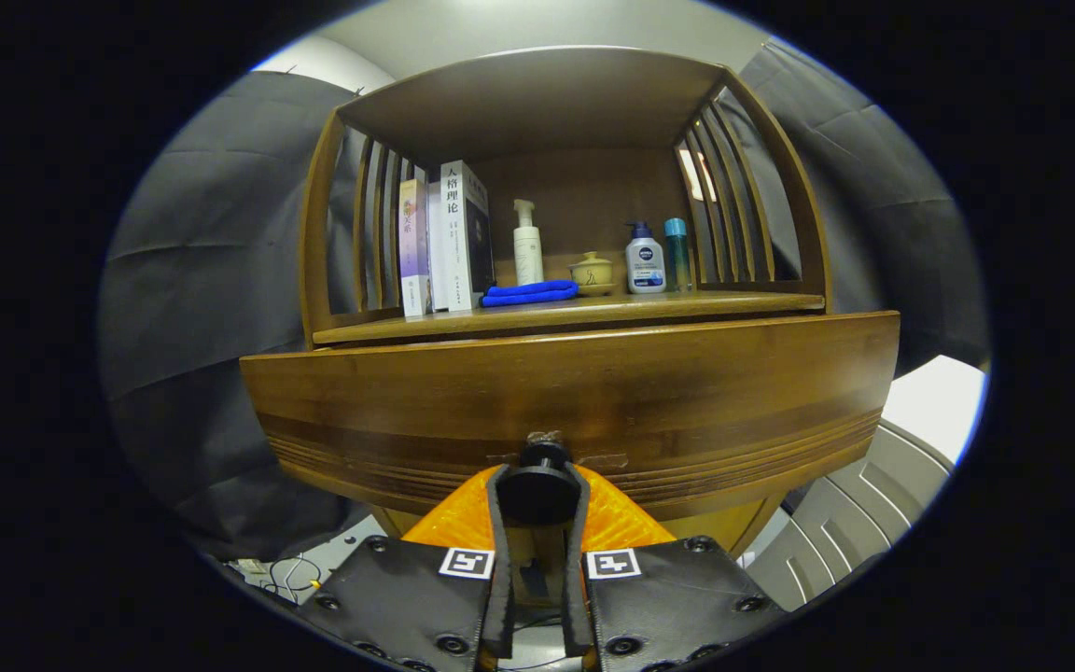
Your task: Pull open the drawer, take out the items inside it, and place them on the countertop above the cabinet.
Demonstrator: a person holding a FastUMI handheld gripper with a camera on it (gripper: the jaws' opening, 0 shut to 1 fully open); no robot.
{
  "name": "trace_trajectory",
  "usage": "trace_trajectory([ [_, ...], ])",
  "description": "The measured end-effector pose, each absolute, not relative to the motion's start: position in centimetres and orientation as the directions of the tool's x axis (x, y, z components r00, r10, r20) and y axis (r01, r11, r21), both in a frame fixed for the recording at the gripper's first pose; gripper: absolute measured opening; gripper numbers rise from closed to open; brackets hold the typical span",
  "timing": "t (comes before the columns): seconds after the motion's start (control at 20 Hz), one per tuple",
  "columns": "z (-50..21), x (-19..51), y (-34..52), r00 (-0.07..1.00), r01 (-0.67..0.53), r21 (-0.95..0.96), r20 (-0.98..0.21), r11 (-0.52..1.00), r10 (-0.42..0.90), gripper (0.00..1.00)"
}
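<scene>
Firmly closed, fingers [537,485] pinching drawer knob [538,493], wooden drawer [687,392].

Looks like a pretend home room set up in a booth. Wood cabinet [575,392] w/ a shelf holding books [449,238], soap bottles [527,245], a blue cloth [530,293] & a small pot [592,273]. Dark cloth walls [211,280] hang left & right.

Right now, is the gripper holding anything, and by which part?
Yes. The gripper is shut on the drawer knob, one of its fingers on each side of the round head, at the middle of the drawer front.
</scene>
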State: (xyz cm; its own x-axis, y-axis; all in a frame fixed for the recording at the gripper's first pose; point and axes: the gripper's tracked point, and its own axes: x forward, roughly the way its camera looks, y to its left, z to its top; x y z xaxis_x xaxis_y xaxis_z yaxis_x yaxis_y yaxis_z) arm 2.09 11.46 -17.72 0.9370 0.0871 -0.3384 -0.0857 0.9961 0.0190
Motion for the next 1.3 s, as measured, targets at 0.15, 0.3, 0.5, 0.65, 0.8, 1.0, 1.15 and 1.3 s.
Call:
trace_trajectory([
  [0.15,-17.8,0.5,11.4,0.935,-0.093,0.014,-0.343,0.996,0.092,0.22],
  [0.3,-17.9,-0.8,11.5,0.934,-0.099,0.008,-0.345,0.995,0.096,0.22],
  [0.5,-17.5,-2.1,11.6,0.933,-0.102,-0.001,-0.347,0.995,0.096,0.22],
  [0.65,-17.3,-2.9,11.6,0.933,-0.116,-0.015,-0.345,0.993,0.104,0.22],
  [0.8,-17.2,-3.6,11.6,0.933,-0.128,-0.021,-0.342,0.992,0.113,0.22],
  [1.0,-17.0,-3.9,11.6,0.931,-0.143,-0.016,-0.342,0.99,0.129,0.29],
  [1.15,-15.7,-4.4,11.8,0.939,-0.176,-0.035,-0.305,0.984,0.157,0.49],
  [1.3,-11.7,-4.2,11.7,0.967,-0.197,-0.095,-0.185,0.976,0.177,0.69],
])
